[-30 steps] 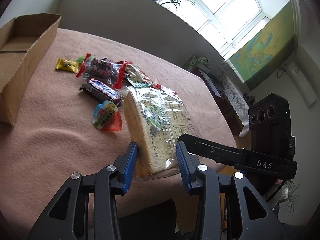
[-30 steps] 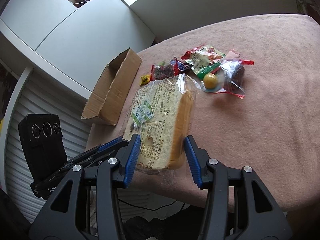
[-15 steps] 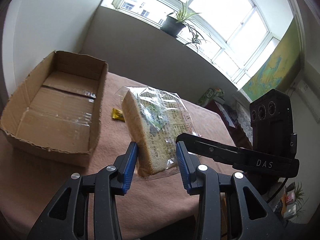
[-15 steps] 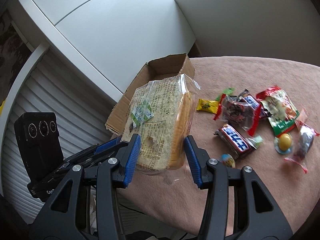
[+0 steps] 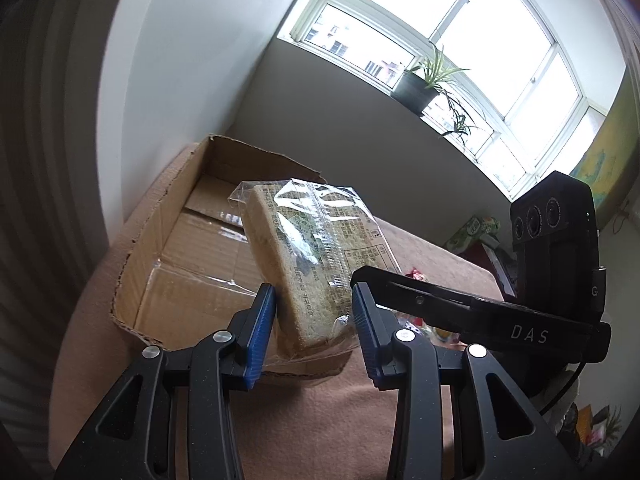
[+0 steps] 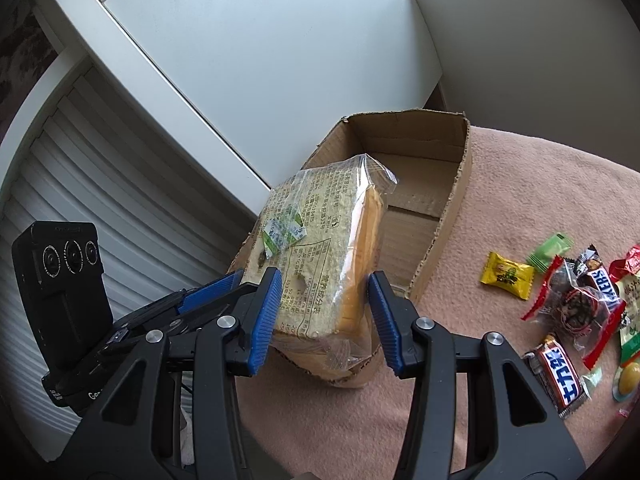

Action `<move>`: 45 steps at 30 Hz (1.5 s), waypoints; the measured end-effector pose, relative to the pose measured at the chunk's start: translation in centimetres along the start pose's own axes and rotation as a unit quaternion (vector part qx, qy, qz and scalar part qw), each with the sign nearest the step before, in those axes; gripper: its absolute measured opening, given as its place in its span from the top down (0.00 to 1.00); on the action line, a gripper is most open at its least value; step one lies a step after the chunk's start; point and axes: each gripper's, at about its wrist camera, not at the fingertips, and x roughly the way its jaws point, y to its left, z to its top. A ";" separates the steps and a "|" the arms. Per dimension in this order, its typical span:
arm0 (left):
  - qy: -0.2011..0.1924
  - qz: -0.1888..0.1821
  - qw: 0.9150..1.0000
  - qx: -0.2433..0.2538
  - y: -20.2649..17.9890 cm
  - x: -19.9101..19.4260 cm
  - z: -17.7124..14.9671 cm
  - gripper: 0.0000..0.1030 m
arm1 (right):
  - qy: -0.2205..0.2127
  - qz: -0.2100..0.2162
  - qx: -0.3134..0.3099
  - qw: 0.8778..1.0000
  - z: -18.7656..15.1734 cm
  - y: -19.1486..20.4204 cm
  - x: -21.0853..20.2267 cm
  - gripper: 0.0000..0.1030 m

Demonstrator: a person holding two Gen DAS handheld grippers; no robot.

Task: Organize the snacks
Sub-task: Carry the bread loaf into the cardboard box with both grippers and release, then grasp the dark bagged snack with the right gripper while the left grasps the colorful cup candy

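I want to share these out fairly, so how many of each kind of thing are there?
bagged bread: 1
cardboard box: 1
chocolate bars: 2
small wrapped candies: 2
clear red-edged packet: 1
yellow jelly cup: 1
red-and-green packet, cut off at the edge: 1
Total: 9

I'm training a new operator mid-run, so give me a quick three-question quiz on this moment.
1. True or false: the wrapped bread lies flat on the pink tablecloth.
2. The yellow candy lies: A) on a windowsill, B) on the tablecloth, C) between jaws.
3. What stands just behind the bread?
Key: 1 false, the left gripper and right gripper hold it up; 2 B; 3 the cardboard box.
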 end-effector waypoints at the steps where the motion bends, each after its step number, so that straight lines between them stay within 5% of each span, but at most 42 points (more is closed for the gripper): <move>1: 0.000 0.004 1.000 -0.002 0.2 0.2 0.5 0.64 | 0.005 -0.004 0.000 1.000 0.2 0.1 0.5 0.53; 5: 0.000 0.036 0.999 -0.007 1.5 0.7 0.5 0.64 | 0.000 -0.023 -0.004 1.000 0.1 0.6 0.4 0.52; 14: -0.013 0.034 0.999 -0.009 1.2 -0.7 0.3 0.64 | -0.025 -0.041 -0.006 0.999 -0.8 -0.6 -3.8 0.44; 16: -0.016 0.035 0.999 -0.003 0.7 -1.2 0.1 0.64 | -0.036 -0.055 -0.008 0.998 -1.2 -1.1 -5.4 0.34; 23: -0.018 0.045 0.998 0.027 -2.2 -1.6 -1.2 0.36 | -0.080 -0.152 -0.011 0.985 -3.8 -4.9 -12.3 0.23; 26: -0.011 0.048 0.997 0.052 -4.2 -1.1 -2.1 0.36 | -0.094 -0.208 -0.011 0.974 -5.6 -7.0 -14.4 0.14; 33: 0.026 0.029 0.994 0.104 -9.1 1.9 -5.0 0.35 | -0.068 -0.300 0.020 0.951 -9.8 -13.2 -17.1 0.13; 45: 0.097 0.016 0.983 0.158 -14.4 8.8 -8.6 0.35 | -0.032 -0.273 0.120 0.954 -12.0 -20.0 -15.9 0.13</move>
